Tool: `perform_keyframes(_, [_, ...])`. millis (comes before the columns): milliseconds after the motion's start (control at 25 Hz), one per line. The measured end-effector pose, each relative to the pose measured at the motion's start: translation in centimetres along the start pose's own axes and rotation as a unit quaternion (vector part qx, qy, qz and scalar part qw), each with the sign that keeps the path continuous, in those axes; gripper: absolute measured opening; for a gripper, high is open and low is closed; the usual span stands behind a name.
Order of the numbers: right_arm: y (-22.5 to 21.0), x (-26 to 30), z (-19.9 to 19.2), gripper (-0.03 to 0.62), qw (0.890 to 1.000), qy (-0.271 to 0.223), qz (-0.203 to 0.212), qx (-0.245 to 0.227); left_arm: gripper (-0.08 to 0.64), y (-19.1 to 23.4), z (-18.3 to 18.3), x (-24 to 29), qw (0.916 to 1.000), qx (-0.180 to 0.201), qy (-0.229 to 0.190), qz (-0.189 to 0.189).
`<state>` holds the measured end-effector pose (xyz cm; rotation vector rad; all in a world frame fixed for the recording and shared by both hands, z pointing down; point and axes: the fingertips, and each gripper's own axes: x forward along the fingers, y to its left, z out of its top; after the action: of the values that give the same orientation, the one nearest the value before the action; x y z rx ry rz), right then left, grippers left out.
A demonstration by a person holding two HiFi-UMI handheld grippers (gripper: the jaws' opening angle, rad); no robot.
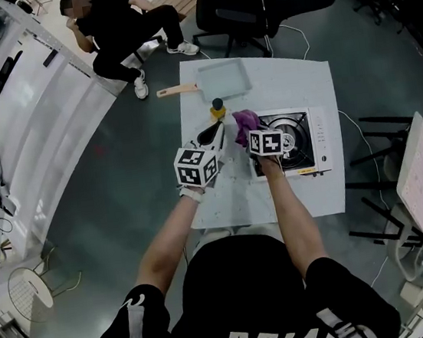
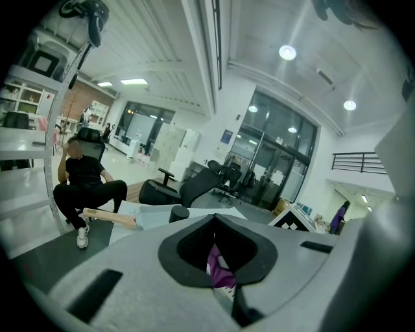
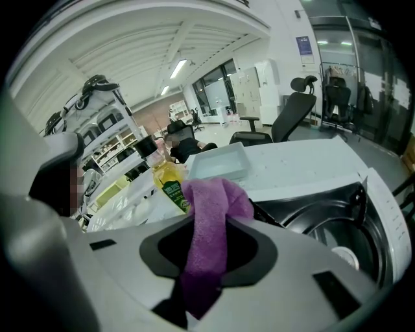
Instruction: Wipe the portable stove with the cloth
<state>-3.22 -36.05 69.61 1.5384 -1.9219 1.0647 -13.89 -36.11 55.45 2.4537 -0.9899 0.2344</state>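
Right gripper [image 3: 207, 259]: jaws clamped on purple terry cloth [image 3: 209, 214], a grip its marker cube [image 1: 266, 143] masks in the head view. White portable stove with black burner [image 3: 337, 220]: just beyond the jaws, to their right. Yellow-filled bottle [image 3: 170, 187]: beyond, to their left. Left gripper [image 2: 216, 256]: jaws narrow, tips together, empty; cloth glimpsed beyond them.

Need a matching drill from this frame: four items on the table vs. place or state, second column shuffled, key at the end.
1. cloth
2. portable stove
3. yellow bottle
4. square pan

A. far end of the table, wooden handle pointing left
B. right side of the table
C. clamped in the right hand-held gripper
D. upright, just in front of the pan

Pairs: 1-C, 2-B, 3-D, 4-A
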Motion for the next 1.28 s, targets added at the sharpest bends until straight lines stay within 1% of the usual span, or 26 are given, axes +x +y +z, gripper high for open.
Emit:
perform_keyframes(280, [0.3,-2.1,0.6,0.101,1.0,-0.021,-0.003,-0.004,0.006,-0.8,0.6,-1.0,0.9999,0.005,-0.008,-0.009])
perform_keyframes(600, [1.2,-6.9,1.0,0.101,0.997,-0.071,-0.006,0.0,0.006,-2.5,1.1,-4.2,0.9994,0.013,-0.022,-0.025])
perform_keyframes(760, [1.1,-9.8,0.8,0.101,0.996,-0.086,-0.012,-0.002,0.006,-4.2,0.8,-5.3,0.9989,0.019,-0.023,-0.035])
perform_keyframes(880, [0.0,-11.3,0.8,0.101,0.995,-0.1,-0.007,-0.003,0.006,-5.8,0.7,-5.2,0.9986,0.026,-0.022,-0.041])
perform_keyframes(1040, [-1.9,-13.2,1.9,0.101,0.994,-0.112,-0.007,-0.008,0.006,-7.4,1.4,-4.2,0.9981,0.034,-0.027,-0.045])
perform_keyframes(1280, [-5.6,-14.4,3.9,0.101,0.993,-0.116,0.024,-0.024,0.006,-10.0,2.6,-0.6,0.9981,0.036,-0.033,-0.037])
